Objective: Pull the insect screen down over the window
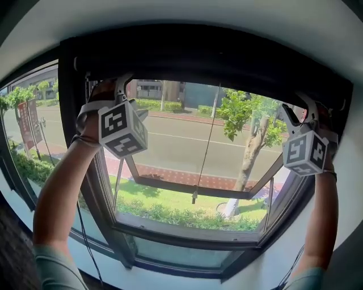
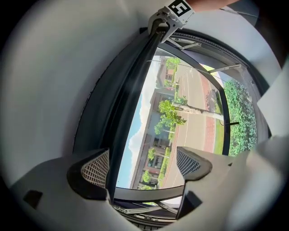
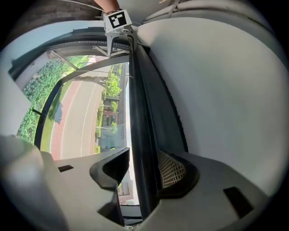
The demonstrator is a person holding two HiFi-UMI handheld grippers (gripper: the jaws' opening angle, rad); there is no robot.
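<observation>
The insect screen is rolled up in a dark housing (image 1: 210,59) along the top of the window. Its dark bottom bar (image 2: 128,99) runs the width of the frame. A thin pull cord (image 1: 205,147) hangs from its middle. My left gripper (image 1: 109,86) is raised to the bar's left end and my right gripper (image 1: 299,106) to its right end. In the left gripper view the left gripper (image 2: 144,166) stands wide open, with the bar beside the left pad (image 2: 96,168). In the right gripper view the right gripper (image 3: 142,170) is open with the bar (image 3: 142,113) between its jaws.
The dark window frame (image 1: 71,141) surrounds an outward-tilted sash (image 1: 187,186). White wall (image 1: 187,14) curves above the housing. A black cable (image 1: 85,238) hangs at the lower left. Outside are a road, trees and hedges.
</observation>
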